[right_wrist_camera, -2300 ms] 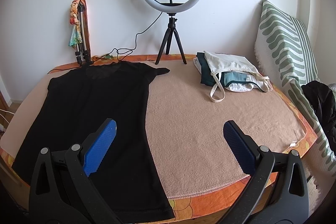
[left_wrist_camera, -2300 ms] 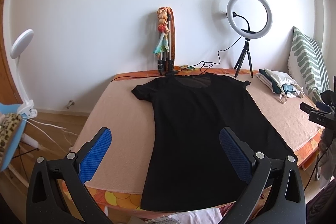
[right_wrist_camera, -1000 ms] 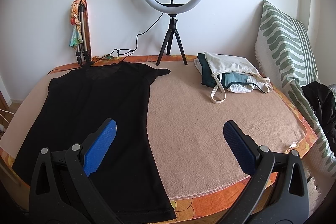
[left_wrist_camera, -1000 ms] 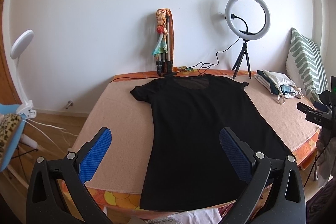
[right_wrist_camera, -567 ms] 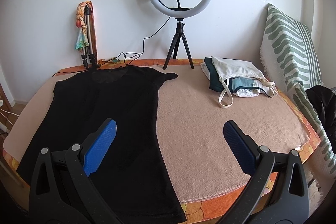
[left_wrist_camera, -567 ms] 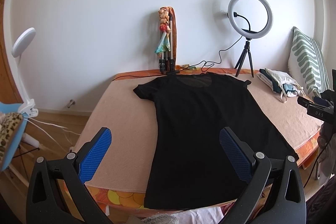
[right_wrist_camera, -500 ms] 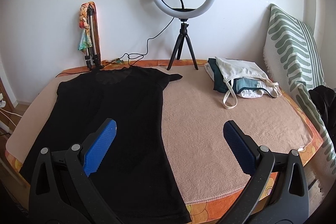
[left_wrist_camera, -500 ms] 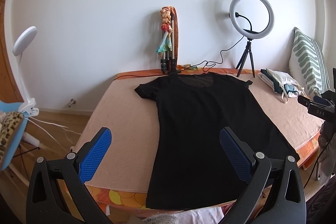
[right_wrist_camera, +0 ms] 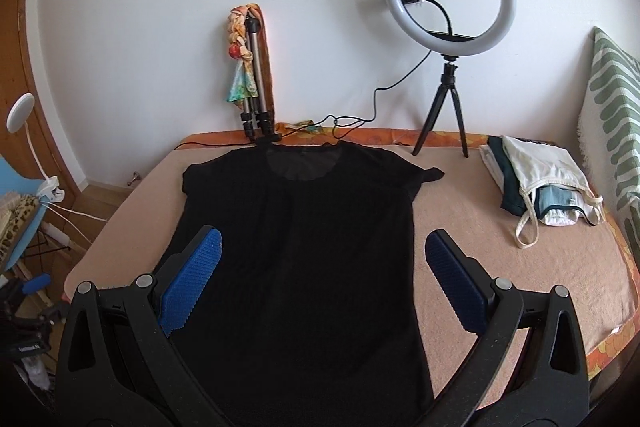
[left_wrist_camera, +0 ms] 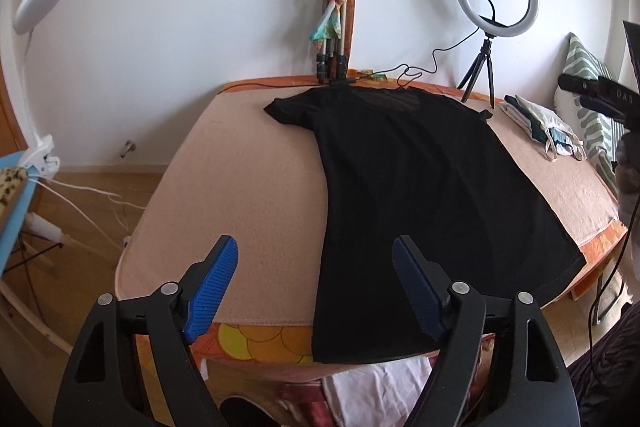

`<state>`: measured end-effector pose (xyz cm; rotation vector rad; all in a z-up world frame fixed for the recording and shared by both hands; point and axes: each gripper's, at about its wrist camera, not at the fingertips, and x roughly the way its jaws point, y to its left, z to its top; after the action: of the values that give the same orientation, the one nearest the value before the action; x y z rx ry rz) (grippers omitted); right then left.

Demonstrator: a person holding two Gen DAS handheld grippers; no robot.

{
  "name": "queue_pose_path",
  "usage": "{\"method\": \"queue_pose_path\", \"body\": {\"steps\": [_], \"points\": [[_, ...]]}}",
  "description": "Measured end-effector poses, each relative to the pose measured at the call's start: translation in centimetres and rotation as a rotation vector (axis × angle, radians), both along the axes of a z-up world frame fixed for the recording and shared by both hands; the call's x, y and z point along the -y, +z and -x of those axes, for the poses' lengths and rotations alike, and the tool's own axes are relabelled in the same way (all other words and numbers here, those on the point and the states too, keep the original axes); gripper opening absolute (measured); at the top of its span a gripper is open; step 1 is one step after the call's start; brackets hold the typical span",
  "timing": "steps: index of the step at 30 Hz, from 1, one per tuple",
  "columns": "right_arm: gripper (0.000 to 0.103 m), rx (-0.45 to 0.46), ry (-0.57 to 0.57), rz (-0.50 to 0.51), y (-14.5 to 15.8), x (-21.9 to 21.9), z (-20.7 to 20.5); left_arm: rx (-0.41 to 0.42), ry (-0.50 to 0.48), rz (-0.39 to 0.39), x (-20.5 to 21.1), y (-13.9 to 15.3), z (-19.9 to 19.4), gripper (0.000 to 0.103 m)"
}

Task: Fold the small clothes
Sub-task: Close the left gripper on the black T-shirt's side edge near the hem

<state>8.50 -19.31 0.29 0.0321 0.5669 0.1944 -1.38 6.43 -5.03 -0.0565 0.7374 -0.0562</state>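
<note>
- Lying flat on a peach towel-covered bed, a black short-sleeved T-shirt.
- Left gripper closing, nothing between its jaws.
- Right gripper spread wide above the shirt, empty.

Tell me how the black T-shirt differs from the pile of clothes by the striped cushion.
The black T-shirt lies spread flat and unfolded; the pile of clothes is folded and stacked. The T-shirt is one dark garment, the pile several light and teal pieces. The T-shirt's hem overhangs the near edge; the pile sits further back. Both rest on the peach blanket.

Left hand-held gripper, black arms, ribbed blue pads, silver screws
</note>
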Motion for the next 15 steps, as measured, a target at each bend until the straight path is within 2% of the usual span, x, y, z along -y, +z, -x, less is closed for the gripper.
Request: {"method": "queue_pose_path", "body": {"steps": [5,8,12,15], "points": [[0.103,-0.019,0.088,-0.013,2.1,-4.9,-3.3,-0.102,-0.030,0.140,-1.6,-2.7,0.0,0.058],[0.103,-0.013,0.129,0.025,3.1,-8.4,-5.1,-0.153,-0.043,0.140,-1.4,-4.0,-0.4,0.057],[0.103,-0.048,0.191,0.024,3.3,-12.4,-8.2,-0.197,-0.057,0.150,-1.1,-5.2,-0.8,0.054],[0.098,-0.086,0.232,0.037,2.8,-15.8,-11.1,-0.222,-0.052,0.171,-1.4,-5.7,-1.3,0.049]]}}
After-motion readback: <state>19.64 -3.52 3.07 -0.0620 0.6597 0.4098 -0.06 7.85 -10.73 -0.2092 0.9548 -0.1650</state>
